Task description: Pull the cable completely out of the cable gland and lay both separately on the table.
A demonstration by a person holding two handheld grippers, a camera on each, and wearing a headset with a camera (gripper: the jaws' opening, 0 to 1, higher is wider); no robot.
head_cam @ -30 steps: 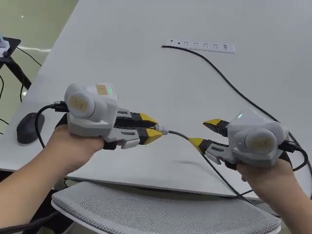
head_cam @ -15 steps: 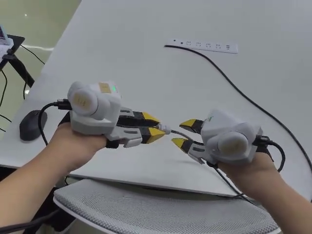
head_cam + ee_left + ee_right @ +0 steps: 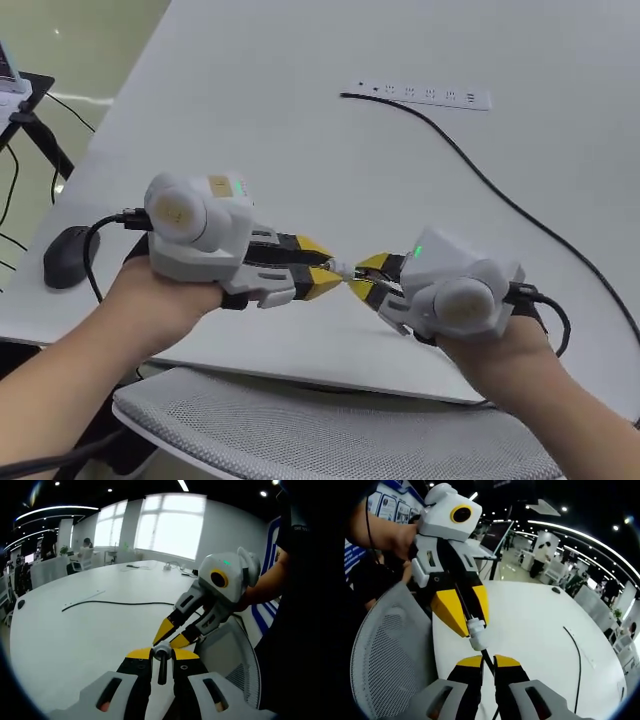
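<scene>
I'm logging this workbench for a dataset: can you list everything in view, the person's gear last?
table: one, white, beneath everything
power strip: one, white, table's far side
power cord: one, black, from the strip toward the right edge
mouse: one, black, table's left edge
chair: one, grey mesh, before the near edge
cable gland: one, white, in the left gripper jaws
cable: one, dark, from gland into the right gripper jaws
left gripper: one, white, yellow tips, gripping the gland
right gripper: one, same colours, gripping the cable

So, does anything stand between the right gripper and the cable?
Nothing visible does: the cable runs between the jaws of the right gripper, just beside the cable gland held in the left gripper.
</scene>
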